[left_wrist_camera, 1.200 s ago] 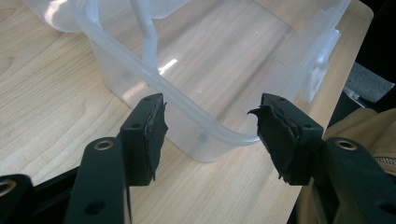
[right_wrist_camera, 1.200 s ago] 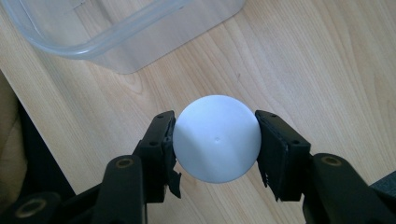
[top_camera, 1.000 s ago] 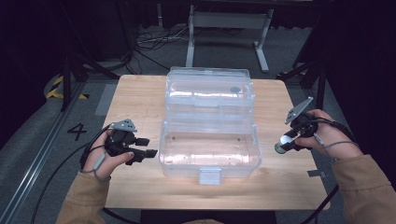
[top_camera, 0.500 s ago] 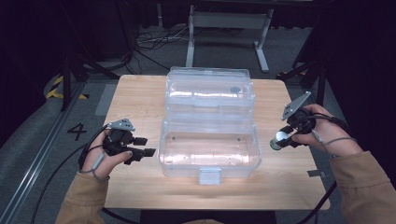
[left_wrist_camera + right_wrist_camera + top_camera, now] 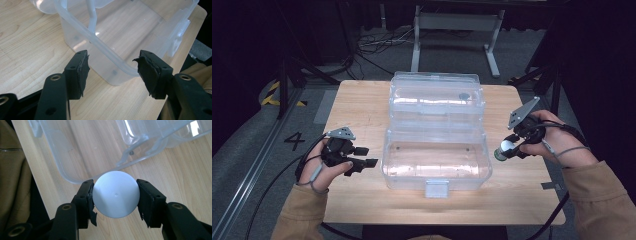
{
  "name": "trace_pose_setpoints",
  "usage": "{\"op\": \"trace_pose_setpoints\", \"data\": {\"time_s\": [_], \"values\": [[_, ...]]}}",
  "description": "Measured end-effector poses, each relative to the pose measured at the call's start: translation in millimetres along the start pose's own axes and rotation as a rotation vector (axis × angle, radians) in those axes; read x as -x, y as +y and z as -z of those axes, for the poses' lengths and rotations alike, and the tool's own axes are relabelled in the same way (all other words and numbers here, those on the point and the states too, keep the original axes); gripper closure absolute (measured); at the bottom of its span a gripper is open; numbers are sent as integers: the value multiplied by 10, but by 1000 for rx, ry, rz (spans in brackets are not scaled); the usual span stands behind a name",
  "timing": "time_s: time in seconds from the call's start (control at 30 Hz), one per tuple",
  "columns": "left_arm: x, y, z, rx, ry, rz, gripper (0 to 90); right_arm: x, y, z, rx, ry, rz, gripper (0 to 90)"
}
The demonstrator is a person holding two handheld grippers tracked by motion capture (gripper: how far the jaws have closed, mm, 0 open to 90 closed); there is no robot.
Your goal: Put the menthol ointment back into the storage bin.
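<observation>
White ball [image 5: 116, 194] — between right gripper [image 5: 115, 195] jaws

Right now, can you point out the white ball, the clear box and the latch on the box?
white ball [image 5: 115, 194]: right gripper view, middle of its rounded front, between the jaws.
clear box [image 5: 388, 145]: high view, left rim of the open tub.
latch [image 5: 436, 188]: high view, middle of the front tab.

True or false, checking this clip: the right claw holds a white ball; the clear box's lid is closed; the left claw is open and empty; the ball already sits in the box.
1. The right claw holds a white ball. True.
2. The clear box has its lid closed. False: the lid is folded back.
3. The left claw is open and empty. True.
4. The ball sits inside the box. False: it is held beside it.
</observation>
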State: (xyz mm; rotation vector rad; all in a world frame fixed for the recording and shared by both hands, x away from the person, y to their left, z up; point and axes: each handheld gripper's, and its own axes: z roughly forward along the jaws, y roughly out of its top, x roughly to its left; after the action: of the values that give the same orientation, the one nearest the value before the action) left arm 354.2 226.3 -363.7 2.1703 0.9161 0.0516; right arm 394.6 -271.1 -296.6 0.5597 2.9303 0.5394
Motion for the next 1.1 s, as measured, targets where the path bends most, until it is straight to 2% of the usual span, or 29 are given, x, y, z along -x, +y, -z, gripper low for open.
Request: {"op": "trace_pose_setpoints", "data": {"time_s": [0.13, 0.57, 1.1], "values": [[-2, -1, -2, -2, 1, 0, 425, -54, 85, 6, 7, 9, 31, 506], [-1, -4, 4, -2, 6, 5, 423, -148, 276, -54, -7, 30, 67, 506], [-7, -9, 10, -1, 9, 9, 422, -246, 467, -252, -28, 75, 102, 505]]}}
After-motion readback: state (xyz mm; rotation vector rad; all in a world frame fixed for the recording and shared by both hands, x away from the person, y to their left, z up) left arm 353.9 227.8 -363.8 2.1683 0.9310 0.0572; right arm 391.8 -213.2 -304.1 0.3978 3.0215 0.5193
